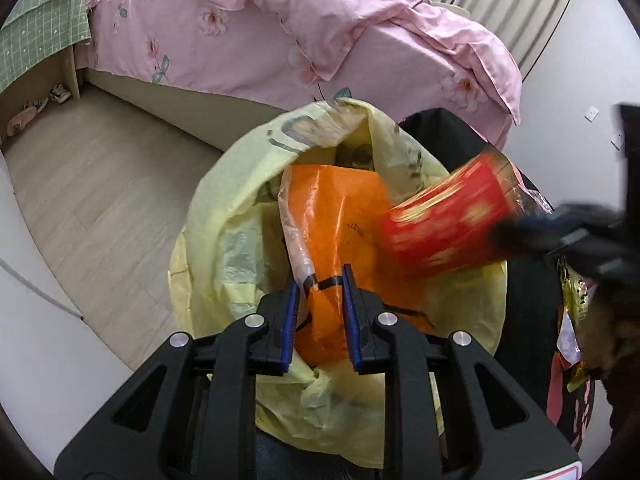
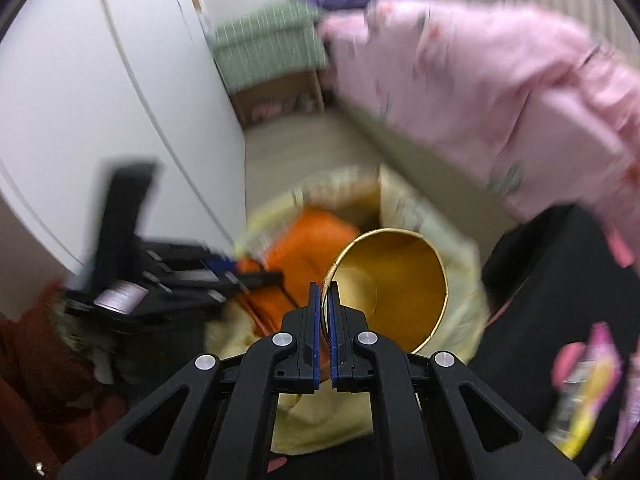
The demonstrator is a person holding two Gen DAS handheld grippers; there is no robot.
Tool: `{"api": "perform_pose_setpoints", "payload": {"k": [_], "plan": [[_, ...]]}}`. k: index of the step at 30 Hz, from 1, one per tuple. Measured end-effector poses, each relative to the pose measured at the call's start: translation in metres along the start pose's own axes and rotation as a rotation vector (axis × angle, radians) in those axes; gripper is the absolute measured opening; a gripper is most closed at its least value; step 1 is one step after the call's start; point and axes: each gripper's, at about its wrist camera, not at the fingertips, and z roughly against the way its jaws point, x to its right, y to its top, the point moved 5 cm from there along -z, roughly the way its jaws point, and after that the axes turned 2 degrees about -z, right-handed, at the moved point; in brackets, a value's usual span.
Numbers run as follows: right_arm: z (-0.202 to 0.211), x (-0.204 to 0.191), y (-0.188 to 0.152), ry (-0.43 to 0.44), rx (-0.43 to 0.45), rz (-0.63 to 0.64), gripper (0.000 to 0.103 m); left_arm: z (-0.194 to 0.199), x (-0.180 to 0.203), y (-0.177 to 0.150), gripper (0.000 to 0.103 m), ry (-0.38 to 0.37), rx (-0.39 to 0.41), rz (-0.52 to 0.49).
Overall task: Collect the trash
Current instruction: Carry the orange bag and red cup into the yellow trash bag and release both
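The step in hand looks like dropping a piece of trash into the bag: the right claw [image 2: 325,292] is pressed together on the rim of a red paper cup [image 2: 394,286], pinching its wall at the lower centre of the right wrist view, with the cup held over the mouth of the yellow bag [image 1: 224,240]. In the left wrist view the cup [image 1: 444,224] shows at centre right, blurred, lying roughly on its side; its long axis runs from lower left to upper right of that frame, and the right wrist view looks straight into its golden inside, so the open end faces that claw and the base points away, toward the bag. The left claw [image 1: 320,308] sits at the lower centre of its frame with its jaws spread a little around an orange plastic wrapper [image 1: 336,216] that lies in the bag; whether the pads touch it I cannot tell. The next move probably calls for spreading the right claw so the cup falls inside, clear of the bag's rim. A pink bed [image 1: 280,40] fills the upper frame.
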Motion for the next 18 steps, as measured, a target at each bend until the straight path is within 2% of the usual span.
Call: {"api": "perform_pose_setpoints", "payload": {"k": [2, 4, 10, 15, 17, 18], "plan": [[-0.026, 0.013, -0.008, -0.019, -0.079, -0.045, 0.006, -0.005, 0.0, 0.004, 0.02, 0.01, -0.008, -0.011], [-0.037, 0.023, -0.014, -0.055, -0.119, -0.067, 0.006, -0.011, 0.004, 0.007, 0.02, 0.017, -0.014, -0.032], [-0.032, 0.034, -0.026, -0.082, -0.148, -0.074, 0.006, -0.021, 0.015, 0.019, 0.02, 0.005, -0.016, -0.05], [-0.023, 0.017, -0.027, -0.093, -0.122, -0.008, 0.007, -0.001, -0.001, 0.025, 0.039, -0.027, 0.024, 0.043], [-0.021, 0.012, -0.023, -0.107, -0.109, 0.018, 0.007, 0.012, -0.011, 0.026, 0.055, -0.036, 0.054, 0.088], [-0.02, 0.01, -0.023, -0.114, -0.104, 0.03, 0.008, 0.021, -0.016, 0.028, 0.058, -0.032, 0.081, 0.11]]}}
